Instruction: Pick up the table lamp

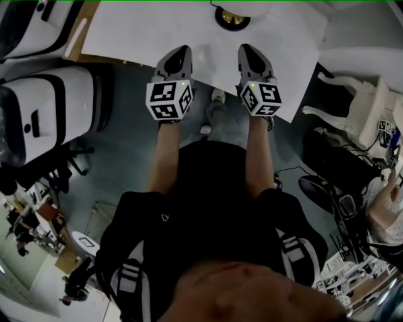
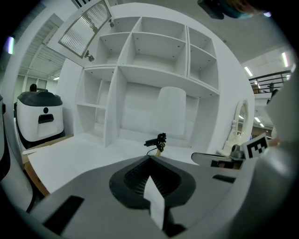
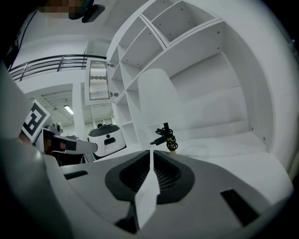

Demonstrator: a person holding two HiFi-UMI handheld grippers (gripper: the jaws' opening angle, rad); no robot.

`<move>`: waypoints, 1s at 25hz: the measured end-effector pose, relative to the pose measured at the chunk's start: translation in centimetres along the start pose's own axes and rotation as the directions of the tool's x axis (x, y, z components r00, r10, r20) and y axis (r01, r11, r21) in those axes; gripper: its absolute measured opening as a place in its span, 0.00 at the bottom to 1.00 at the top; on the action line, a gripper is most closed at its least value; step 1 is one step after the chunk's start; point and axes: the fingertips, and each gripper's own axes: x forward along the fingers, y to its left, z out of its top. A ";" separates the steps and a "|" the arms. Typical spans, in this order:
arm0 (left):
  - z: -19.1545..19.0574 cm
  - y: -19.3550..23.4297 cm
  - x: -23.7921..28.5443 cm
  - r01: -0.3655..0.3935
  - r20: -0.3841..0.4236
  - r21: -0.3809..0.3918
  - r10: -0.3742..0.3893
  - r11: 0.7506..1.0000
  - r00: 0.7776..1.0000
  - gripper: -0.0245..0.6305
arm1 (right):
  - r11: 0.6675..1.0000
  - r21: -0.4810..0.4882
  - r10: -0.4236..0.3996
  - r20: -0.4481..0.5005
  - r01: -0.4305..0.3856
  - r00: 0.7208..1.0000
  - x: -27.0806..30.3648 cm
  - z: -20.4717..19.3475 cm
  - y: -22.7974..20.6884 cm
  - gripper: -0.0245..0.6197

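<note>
Table lamp with a white shade and round brass base point(image 1: 232, 19) stands on the far part of the white table point(image 1: 138, 31), well apart from both claws. Nearest, the left claw point(image 1: 178, 55) and right claw point(image 1: 250, 53) hover side by side over the table's near edge, each closed tight on nothing. Beyond them, a bundled black cord point(image 2: 158, 140) hangs at the lamp's stem, with a white open shelf unit point(image 2: 154, 51) behind.
</note>
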 end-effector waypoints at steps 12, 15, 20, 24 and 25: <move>0.8 1.3 6.0 0.021 -0.073 0.010 -0.020 1.000 0.997 0.05 | 0.993 -0.082 0.077 -0.040 -0.080 0.996 7.4 -1.5 -2.5 0.21; 0.7 0.8 7.9 0.025 -0.087 0.003 -0.025 1.000 0.996 0.05 | 0.997 -0.047 0.057 -0.020 -0.058 0.998 9.0 -2.1 -4.4 0.21; 0.1 0.9 9.6 0.027 -0.108 -0.013 -0.028 1.000 0.994 0.05 | 0.996 -0.077 0.047 -0.015 -0.048 0.999 12.3 -2.4 -6.0 0.22; -0.8 2.7 9.5 -0.015 -0.133 -0.024 0.011 1.000 0.991 0.05 | 0.993 -0.118 0.000 -0.018 -0.003 1.000 14.0 -2.9 -7.3 0.23; -0.9 3.2 9.5 -0.025 -0.137 -0.027 0.021 0.999 0.990 0.05 | 0.992 -0.124 -0.004 -0.018 0.002 1.000 14.4 -3.0 -7.5 0.24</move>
